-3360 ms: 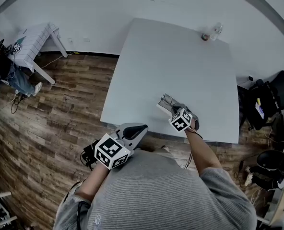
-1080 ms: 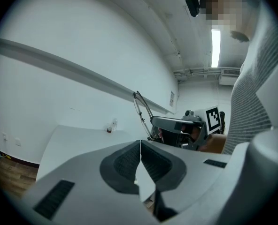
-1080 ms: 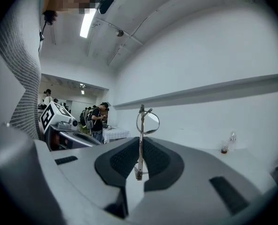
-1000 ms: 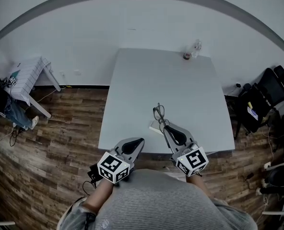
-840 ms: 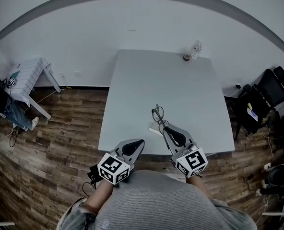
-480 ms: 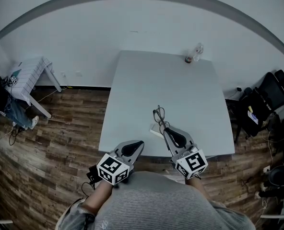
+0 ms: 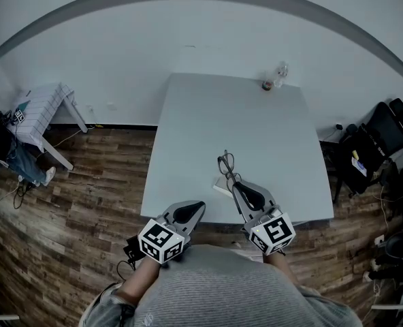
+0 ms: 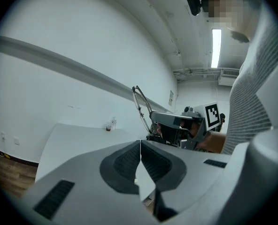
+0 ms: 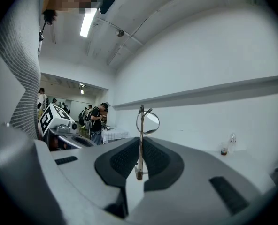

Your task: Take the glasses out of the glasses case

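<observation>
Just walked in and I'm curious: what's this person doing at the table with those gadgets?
A person holds a two-jaw gripper in each hand. The right gripper is shut on the glasses, held up over the glasses case near the front edge of the table. The left gripper is shut, empty and off to the side.

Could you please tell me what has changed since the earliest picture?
The right gripper, then down at the glasses case, has drawn back toward the person with the glasses clamped in its jaws, out of the case. Over the last second nothing visibly moved. The left gripper stayed shut and empty by the near edge of the table, and the case stayed on it.
</observation>
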A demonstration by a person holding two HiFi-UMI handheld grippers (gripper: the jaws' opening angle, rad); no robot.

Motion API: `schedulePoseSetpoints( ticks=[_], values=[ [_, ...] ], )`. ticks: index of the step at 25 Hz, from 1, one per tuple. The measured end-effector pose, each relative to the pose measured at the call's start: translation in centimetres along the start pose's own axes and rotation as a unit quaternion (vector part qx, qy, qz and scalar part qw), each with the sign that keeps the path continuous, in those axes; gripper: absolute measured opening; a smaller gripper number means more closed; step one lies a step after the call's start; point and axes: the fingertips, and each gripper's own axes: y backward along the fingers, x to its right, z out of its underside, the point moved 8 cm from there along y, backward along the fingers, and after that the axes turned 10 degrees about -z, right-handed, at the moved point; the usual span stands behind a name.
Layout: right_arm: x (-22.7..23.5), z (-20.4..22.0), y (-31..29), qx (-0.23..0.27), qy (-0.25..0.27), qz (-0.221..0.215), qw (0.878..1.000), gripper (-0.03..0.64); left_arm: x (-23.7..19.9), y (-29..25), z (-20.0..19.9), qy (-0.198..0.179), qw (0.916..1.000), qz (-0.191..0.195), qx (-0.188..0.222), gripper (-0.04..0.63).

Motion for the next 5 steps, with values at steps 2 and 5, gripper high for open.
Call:
schedulePoseSetpoints(
  ticks=[2,5],
  values=[
    [-0.01,0.06,0.18,0.0,0.001,0.0,1.0,0.031,0.21,-0.07,0.11,0.0,1.0,0.002,-0.001,0.013],
    [-0.02,0.01,0.44,0.002,0.002,-0.001,1.0,0.031,0.45,-0.17,0.09,-0.002,1.0,0.003,-0.003,0.013]
  ],
)
